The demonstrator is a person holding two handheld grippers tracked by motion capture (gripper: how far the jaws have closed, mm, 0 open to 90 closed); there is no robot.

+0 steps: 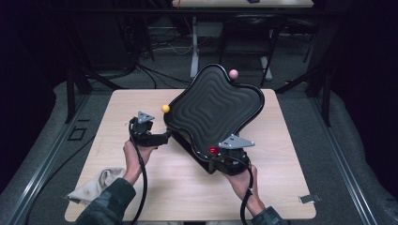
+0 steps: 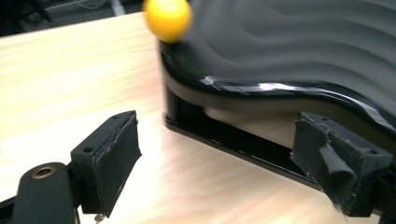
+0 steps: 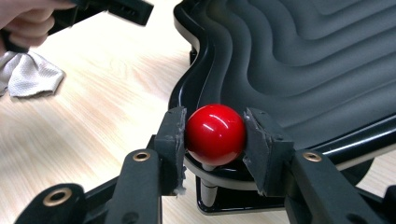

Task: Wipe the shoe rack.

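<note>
Red ball (image 3: 215,135) clamped btwn right tongs (image 3: 215,140); left tongs (image 2: 224,158) wide open, holding nothing.

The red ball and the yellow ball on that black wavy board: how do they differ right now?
The red ball is clamped between the right gripper's pads, while the yellow ball stands free, with the open left gripper short of it. The red ball sits at the board's near corner by the person, the yellow ball at its left corner. Both are glossy knobs at the rim.
</note>
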